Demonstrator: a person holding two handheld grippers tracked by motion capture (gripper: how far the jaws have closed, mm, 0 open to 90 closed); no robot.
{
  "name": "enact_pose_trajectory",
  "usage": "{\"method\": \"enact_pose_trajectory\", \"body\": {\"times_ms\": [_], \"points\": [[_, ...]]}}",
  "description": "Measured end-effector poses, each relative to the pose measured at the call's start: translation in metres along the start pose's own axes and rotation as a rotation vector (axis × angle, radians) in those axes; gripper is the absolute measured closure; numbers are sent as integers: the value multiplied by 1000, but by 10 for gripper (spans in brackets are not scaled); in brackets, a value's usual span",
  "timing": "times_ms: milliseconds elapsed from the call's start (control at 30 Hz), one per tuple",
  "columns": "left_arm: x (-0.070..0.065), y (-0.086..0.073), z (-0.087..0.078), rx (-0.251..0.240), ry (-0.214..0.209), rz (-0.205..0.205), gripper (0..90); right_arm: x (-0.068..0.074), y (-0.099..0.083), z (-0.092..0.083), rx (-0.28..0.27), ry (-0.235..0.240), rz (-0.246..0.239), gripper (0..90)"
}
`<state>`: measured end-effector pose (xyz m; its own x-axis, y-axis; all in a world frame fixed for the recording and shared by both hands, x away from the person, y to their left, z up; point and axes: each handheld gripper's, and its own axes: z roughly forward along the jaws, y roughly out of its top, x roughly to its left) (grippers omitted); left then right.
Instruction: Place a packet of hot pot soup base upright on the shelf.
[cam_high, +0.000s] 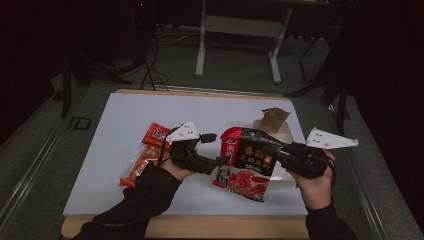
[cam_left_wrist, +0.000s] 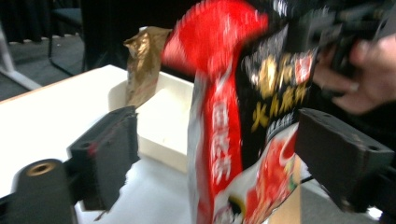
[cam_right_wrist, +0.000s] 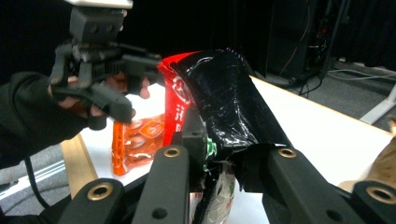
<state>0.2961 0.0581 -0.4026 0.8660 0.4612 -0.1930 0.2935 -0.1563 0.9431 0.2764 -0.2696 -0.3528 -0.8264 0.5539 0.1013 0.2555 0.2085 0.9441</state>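
A large red and black noodle packet (cam_high: 250, 162) hangs above the white table (cam_high: 130, 115), right of the middle. My right gripper (cam_high: 272, 150) comes in from the right and is shut on the packet's black side; in the right gripper view its jaws (cam_right_wrist: 224, 154) pinch the crumpled foil (cam_right_wrist: 229, 107). My left gripper (cam_high: 216, 148) stands open at the packet's left edge. In the left gripper view the packet (cam_left_wrist: 243, 126) hangs blurred between the wide-apart jaws (cam_left_wrist: 219, 154), and neither pad presses on it.
A shallow white box (cam_high: 286, 134) sits behind the packet with a crumpled golden-brown sachet (cam_high: 274, 119) at its far end. Orange sachets (cam_high: 145, 160) lie on the table left of my left hand. The table's wooden front edge (cam_high: 200, 227) is close to the forearms.
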Motion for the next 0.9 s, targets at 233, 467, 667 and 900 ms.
{"method": "enact_pose_trajectory", "body": {"times_ms": [233, 467, 667, 900], "points": [[7, -5, -15, -40, 12, -67, 33, -10, 15, -12, -29, -39, -22, 765], [10, -23, -32, -7, 44, -55, 32, -31, 30, -23, -63, -76, -22, 765], [9, -47, -45, 32, 59, -43, 32, -50, 37, -29, -65, -135, -16, 765], [3, -66, -60, 42, 80, -29, 32, -74, 35, -38, -80, -200, -21, 764]]}}
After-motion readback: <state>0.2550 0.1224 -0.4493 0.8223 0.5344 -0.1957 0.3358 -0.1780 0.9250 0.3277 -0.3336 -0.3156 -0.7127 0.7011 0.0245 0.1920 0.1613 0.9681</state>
